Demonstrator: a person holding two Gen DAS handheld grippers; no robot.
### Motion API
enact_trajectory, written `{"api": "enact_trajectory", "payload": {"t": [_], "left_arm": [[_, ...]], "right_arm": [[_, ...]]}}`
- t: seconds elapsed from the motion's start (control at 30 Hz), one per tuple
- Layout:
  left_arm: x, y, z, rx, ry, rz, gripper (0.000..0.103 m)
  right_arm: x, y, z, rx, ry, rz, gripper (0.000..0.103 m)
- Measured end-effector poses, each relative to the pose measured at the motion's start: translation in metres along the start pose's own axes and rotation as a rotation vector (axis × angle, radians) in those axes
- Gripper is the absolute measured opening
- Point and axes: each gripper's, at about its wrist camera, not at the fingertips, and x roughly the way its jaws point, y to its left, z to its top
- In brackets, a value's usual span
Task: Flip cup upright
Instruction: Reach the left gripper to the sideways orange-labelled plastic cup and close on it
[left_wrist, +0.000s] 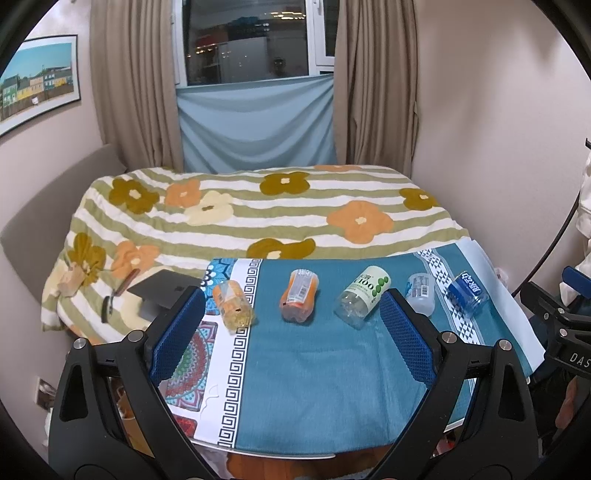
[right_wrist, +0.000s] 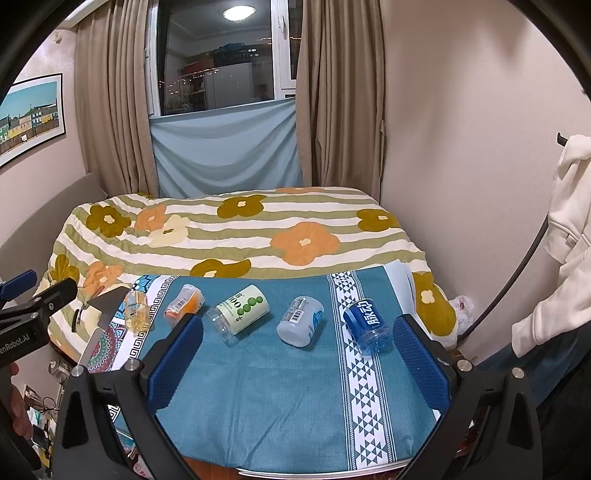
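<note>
Several cut-bottle cups lie on their sides in a row on a table with a teal cloth (left_wrist: 314, 350). From left: a yellow-orange cup (left_wrist: 233, 303) (right_wrist: 137, 305), an orange cup (left_wrist: 300, 294) (right_wrist: 183, 302), a clear cup with a white and green label (left_wrist: 364, 296) (right_wrist: 242, 312), a pale translucent cup (left_wrist: 420, 292) (right_wrist: 301, 320) and a blue cup (left_wrist: 467, 293) (right_wrist: 367, 325). My left gripper (left_wrist: 291, 325) is open and empty, held above the table's near half. My right gripper (right_wrist: 299, 354) is open and empty, also short of the cups.
A bed with a floral striped blanket (left_wrist: 258, 206) lies behind the table. A dark laptop (left_wrist: 162, 290) rests on the bed at the left. Curtains and a window stand at the back. A white garment (right_wrist: 569, 236) hangs at the right. The other gripper shows at each view's edge.
</note>
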Motion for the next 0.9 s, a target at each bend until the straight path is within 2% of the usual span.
{"api": "enact_trajectory", "payload": {"t": [0.17,0.4,0.57,0.9], "left_arm": [[0.004,0.004,0.001,-0.014,0.009,0.006,0.101],[0.031,0.025,0.015,-0.060,0.090,0.027,0.101],[0.067,0.043,0.021,-0.086,0.172,0.048,0.101],[0.172,0.084,0.010,-0.175,0.378,0.068,0.101]], "right_arm": [[0.010,0.007,0.004,-0.007,0.016,0.023,0.103],[0.030,0.014,0.008,-0.032,0.052,0.073,0.103],[0.057,0.022,0.004,-0.050,0.099,0.106,0.103],[0.129,0.050,-0.027,-0.081,0.193,0.184,0.103]]}}
